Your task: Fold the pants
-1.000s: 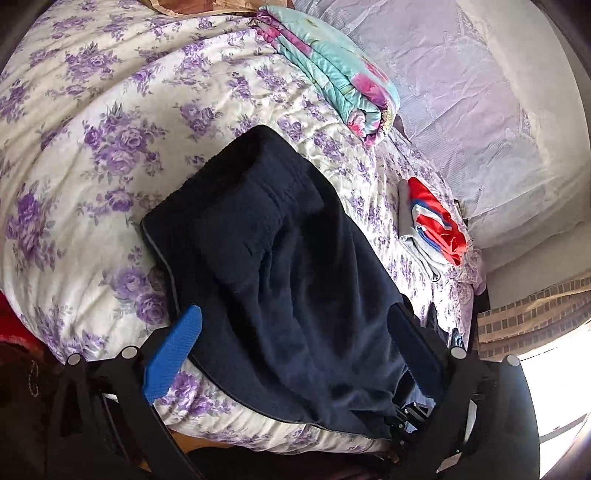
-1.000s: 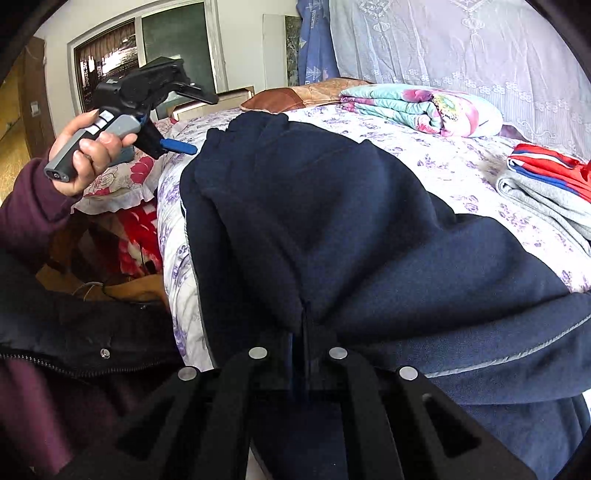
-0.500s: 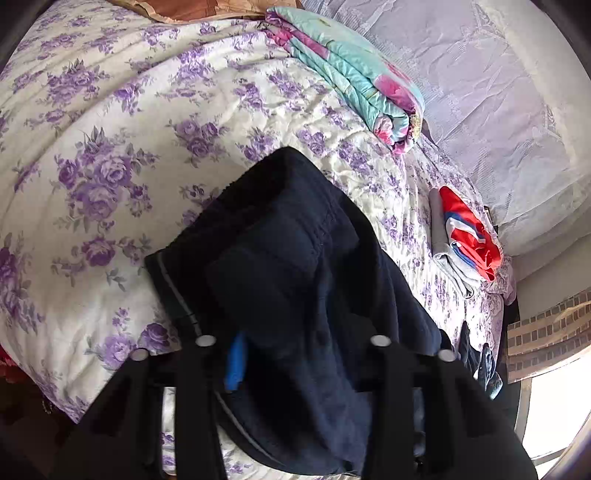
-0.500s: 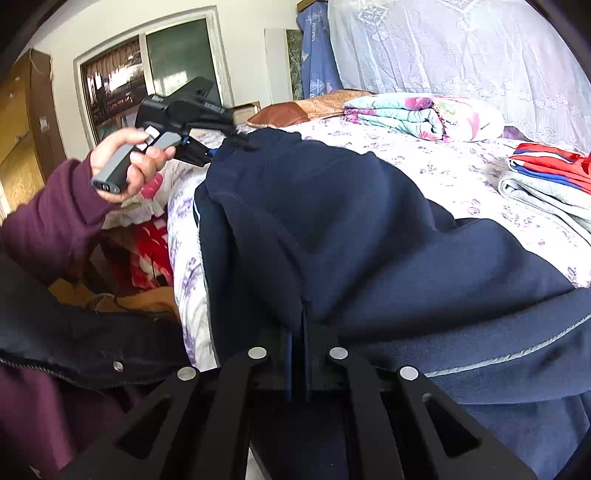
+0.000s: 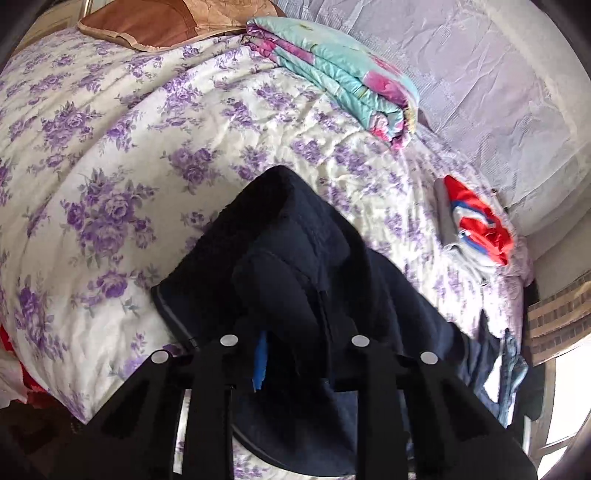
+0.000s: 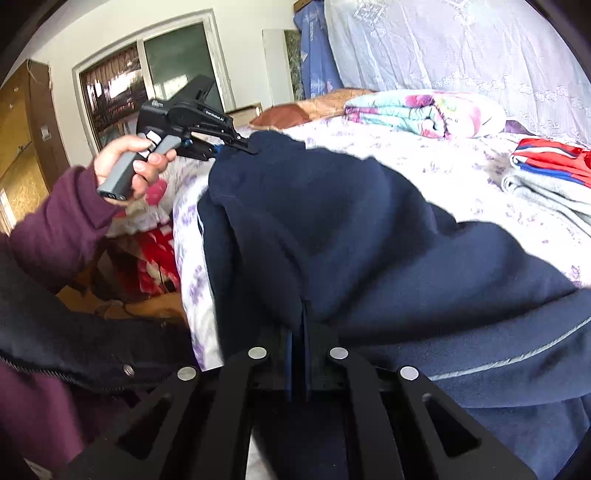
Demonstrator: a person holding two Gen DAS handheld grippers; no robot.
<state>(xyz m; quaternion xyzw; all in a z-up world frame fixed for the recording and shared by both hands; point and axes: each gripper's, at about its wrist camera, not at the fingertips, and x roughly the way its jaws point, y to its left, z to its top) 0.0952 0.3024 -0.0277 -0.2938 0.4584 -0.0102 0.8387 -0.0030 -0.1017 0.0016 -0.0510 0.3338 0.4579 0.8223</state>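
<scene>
Dark navy pants [image 5: 295, 266] lie bunched on the floral bedspread [image 5: 122, 147], raised in a hump. My left gripper [image 5: 291, 354] is shut on a thick fold of the pants; one blue pad [image 5: 260, 363] shows beside the cloth. In the right wrist view the pants [image 6: 369, 236] fill the middle, and my right gripper [image 6: 298, 328] is shut on their near edge. That view also shows my left gripper [image 6: 236, 147], hand-held, gripping the far end of the pants and lifting it.
A folded turquoise and pink quilt [image 5: 332, 74] and a brown pillow [image 5: 155, 22] lie at the head of the bed. A folded red, blue and grey stack [image 5: 476, 229] sits near the wall. Red cloth [image 6: 155, 254] hangs beside the bed.
My left gripper moved in from open over the pants and closed on a fold, then lifted it. My right gripper stayed shut on the near edge.
</scene>
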